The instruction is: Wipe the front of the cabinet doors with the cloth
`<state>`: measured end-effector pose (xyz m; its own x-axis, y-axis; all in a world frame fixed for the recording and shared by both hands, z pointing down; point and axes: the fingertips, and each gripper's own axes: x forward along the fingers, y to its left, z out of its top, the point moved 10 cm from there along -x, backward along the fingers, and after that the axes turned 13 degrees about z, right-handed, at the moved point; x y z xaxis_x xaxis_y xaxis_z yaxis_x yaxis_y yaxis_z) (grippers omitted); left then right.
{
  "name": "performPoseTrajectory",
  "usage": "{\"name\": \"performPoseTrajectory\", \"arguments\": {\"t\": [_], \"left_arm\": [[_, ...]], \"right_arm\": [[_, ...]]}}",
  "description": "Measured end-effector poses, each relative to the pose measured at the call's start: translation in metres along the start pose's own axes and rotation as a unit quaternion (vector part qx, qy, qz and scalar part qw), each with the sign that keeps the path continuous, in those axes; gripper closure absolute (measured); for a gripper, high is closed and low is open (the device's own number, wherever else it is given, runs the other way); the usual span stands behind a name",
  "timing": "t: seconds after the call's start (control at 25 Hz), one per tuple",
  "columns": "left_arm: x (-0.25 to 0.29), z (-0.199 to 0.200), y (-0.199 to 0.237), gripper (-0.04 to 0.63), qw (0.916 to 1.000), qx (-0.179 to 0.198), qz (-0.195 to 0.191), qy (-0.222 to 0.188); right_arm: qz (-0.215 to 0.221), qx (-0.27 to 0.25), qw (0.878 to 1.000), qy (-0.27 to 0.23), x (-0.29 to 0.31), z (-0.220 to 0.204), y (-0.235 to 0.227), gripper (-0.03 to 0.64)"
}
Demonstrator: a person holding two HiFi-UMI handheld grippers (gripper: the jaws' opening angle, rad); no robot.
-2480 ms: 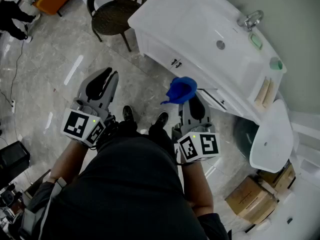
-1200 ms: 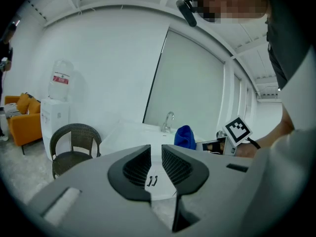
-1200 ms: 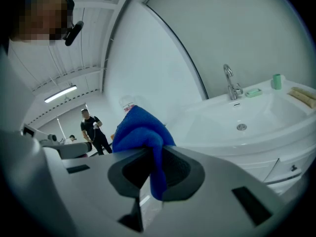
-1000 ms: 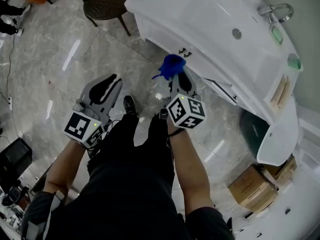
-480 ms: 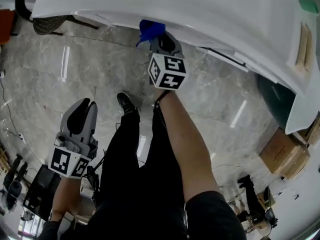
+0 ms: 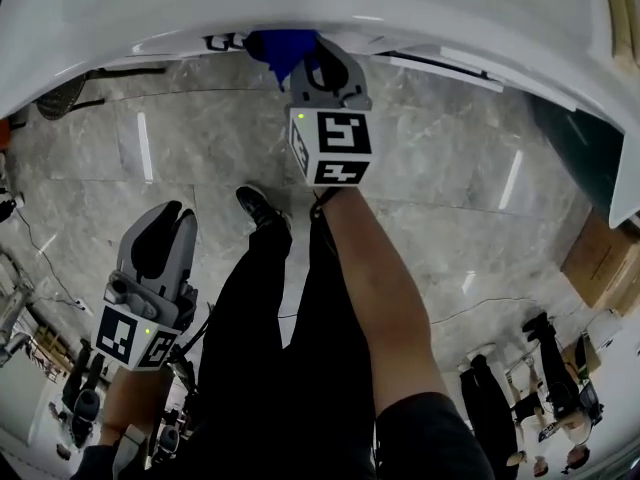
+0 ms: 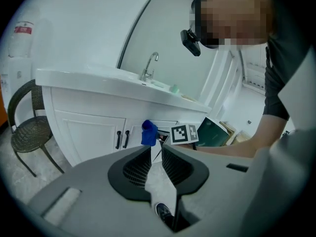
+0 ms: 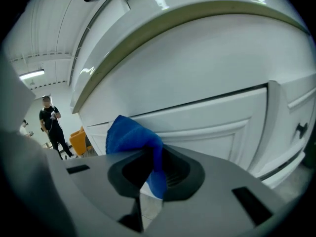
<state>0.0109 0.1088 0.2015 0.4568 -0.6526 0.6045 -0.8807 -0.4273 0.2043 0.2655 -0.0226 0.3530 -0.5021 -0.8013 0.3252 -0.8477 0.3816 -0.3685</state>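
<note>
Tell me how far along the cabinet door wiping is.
Done: the blue cloth is clamped in the right gripper. In hand: the cloth is up at the white cabinet door beside the black handles, though contact is unclear. Left: the wiping itself; no door shows wiped marks, so I cannot judge coverage. The left gripper hangs low, jaws slightly apart, empty.

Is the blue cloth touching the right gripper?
Touching. The right gripper view shows the cloth pinched between the right gripper's fingers.

A dark wicker chair (image 7: 27, 132) stands on the grey marble floor (image 6: 440, 158), a tap (image 7: 150, 66) tops the worktop (image 7: 98, 80), and a cardboard box (image 6: 603, 260) sits apart.
</note>
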Motion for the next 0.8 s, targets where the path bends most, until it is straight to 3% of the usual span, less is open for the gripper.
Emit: {"name": "performPoseTrajectory", "arguments": {"t": [0.24, 0.56, 0.8], "left_arm": [[0.027, 0.011, -0.049, 0.528, 0.9997, 0.011, -0.022, 0.004], [0.051, 0.005, -0.095, 0.528, 0.9994, -0.006, -0.034, 0.001], [0.04, -0.009, -0.084, 0.528, 0.9988, -0.012, -0.048, 0.004]], "right_arm": [[-0.047, 0.023, 0.999, -0.015, -0.055, 0.008, -0.055, 0.574], [-0.065, 0.044, 0.996, -0.035, -0.093, 0.005, -0.091, 0.574], [-0.146, 0.083, 0.982, -0.087, -0.126, -0.001, -0.096, 0.574]]}}
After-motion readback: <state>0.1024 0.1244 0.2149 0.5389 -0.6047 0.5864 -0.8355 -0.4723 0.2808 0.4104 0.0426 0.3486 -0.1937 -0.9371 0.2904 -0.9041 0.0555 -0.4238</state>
